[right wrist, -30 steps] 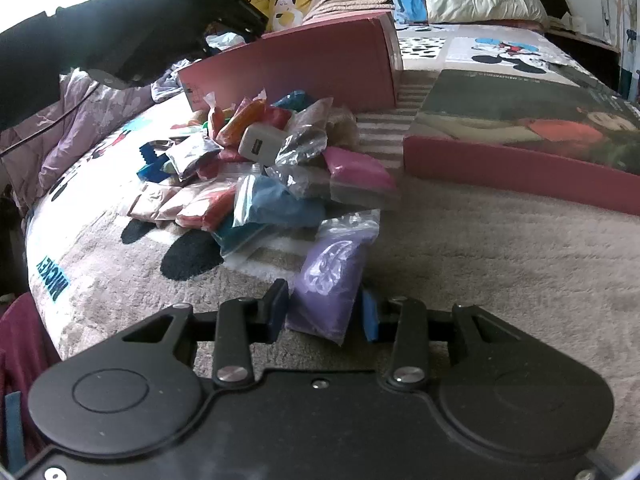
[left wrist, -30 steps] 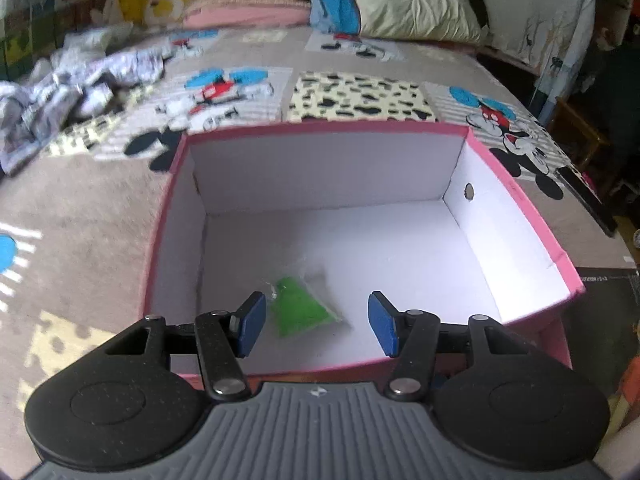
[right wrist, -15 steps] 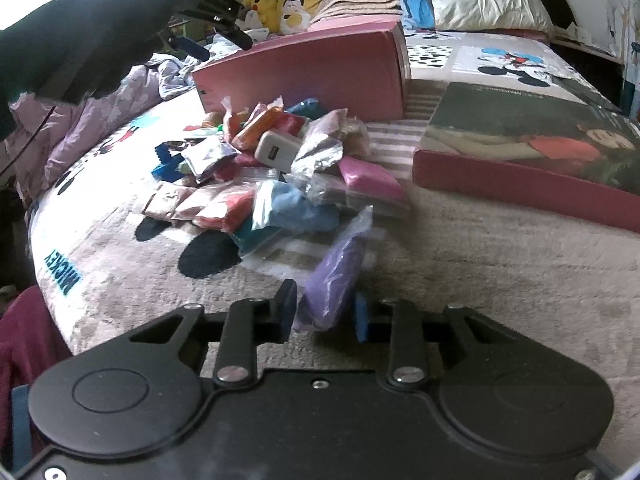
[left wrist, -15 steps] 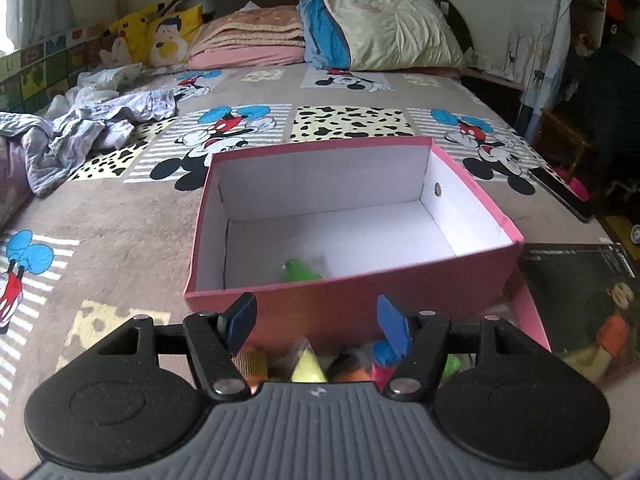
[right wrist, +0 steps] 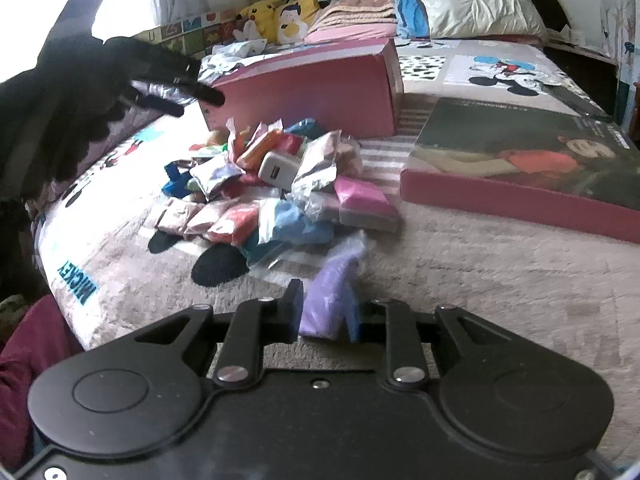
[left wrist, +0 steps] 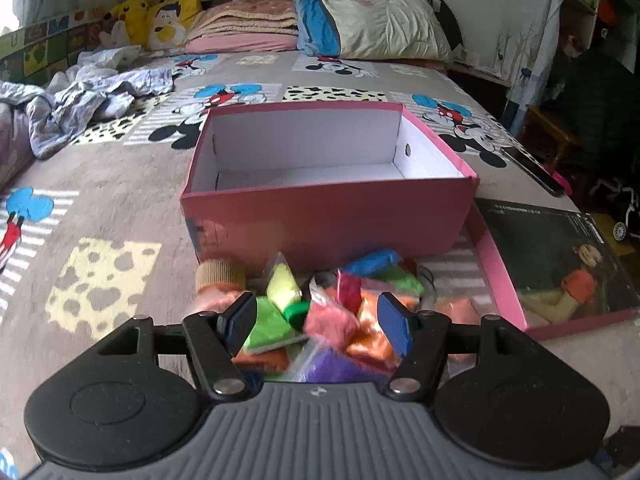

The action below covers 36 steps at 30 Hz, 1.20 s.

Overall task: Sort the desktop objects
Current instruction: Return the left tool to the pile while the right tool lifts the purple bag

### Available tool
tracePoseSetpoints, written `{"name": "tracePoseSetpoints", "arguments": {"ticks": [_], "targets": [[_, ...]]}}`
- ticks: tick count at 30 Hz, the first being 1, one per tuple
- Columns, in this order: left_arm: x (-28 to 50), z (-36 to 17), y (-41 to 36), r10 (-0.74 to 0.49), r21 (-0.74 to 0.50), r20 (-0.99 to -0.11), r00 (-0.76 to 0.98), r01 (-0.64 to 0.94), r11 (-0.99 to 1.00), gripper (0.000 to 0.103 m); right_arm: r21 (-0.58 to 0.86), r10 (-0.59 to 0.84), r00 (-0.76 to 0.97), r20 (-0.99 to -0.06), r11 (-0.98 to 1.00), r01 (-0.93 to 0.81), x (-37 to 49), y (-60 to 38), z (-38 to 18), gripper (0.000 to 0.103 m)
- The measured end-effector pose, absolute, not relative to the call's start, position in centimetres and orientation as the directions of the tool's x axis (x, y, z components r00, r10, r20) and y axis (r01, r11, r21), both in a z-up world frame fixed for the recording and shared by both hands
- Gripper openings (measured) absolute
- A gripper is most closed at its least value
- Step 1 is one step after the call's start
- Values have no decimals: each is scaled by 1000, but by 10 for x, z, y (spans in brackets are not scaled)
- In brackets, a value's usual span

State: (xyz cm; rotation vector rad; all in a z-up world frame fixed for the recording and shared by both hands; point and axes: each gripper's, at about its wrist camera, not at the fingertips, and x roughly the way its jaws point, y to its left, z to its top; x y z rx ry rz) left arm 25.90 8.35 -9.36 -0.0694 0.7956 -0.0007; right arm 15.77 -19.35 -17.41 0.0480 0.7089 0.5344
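Pinching a purple bag (right wrist: 328,300) in my right gripper (right wrist: 326,314), clear of the bedspread, near side of the bag pile (right wrist: 276,192). My left gripper (left wrist: 316,322) hangs released above the pile, nothing between its jaws. Pink box (left wrist: 328,220) sits just beyond, lid (right wrist: 520,184) at right.

Your left gripper (left wrist: 316,322) has a grey ribbed housing at the bottom of the frame, flanked by two black round discs — black link arms with silver pivot screws carry blue pads (left wrist: 394,328). Your right gripper (right wrist: 324,312) is all black, smooth-bodied, with the same round discs and silver screws; its fingers (right wrist: 294,306) are black with blue pad faces. A maroon sleeve (right wrist: 28,360) shows at lower left.
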Motion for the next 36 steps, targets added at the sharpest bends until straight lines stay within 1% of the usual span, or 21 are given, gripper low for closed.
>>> {"name": "tracePoseSetpoints", "arguments": {"ticks": [6,10,12,13,14,15,16,20,22,28,32,36], "targets": [[238,-100,82,-28,-62,-711,703,-23,998,66,219,484,639,-597,865,-450,157,-198,-167,19],[220,-107,84,-35,-85,-711,702,-36,996,66,229,478,630,-612,870,-437,157,-198,-167,19],[209,-110,82,-28,-75,-707,707,-35,997,66,191,447,646,-620,883,-428,155,-195,-166,21],[203,-112,80,-24,-67,-706,708,-34,997,66,180,436,647,-625,888,-424,155,-193,-167,30],[198,-114,79,-21,-61,-707,707,-31,998,66,171,426,648,-631,891,-420,155,-191,-168,45],[194,-116,78,-20,-57,-707,707,-29,998,66,163,416,655,-631,896,-413,155,-189,-168,52],[189,-119,77,-16,-52,-708,706,-29,998,66,151,405,659,-633,900,-408,155,-187,-169,53],[174,-127,74,-14,-41,-713,701,-23,999,66,123,378,644,-665,906,-405,160,-177,-175,54],[168,-130,74,-20,-51,-715,699,-24,998,66,93,358,639,-681,907,-410,162,-170,-179,56],[155,-134,73,-38,-72,-706,708,-19,997,66,-4,299,635,-712,903,-429,165,-154,-192,56],[147,-137,70,-36,-63,-684,729,-9,998,66,13,311,623,-718,900,-435,167,-158,-194,45],[141,-140,65,-36,-46,-657,753,7,999,66,25,330,625,-708,896,-444,166,-165,-188,42]]}}
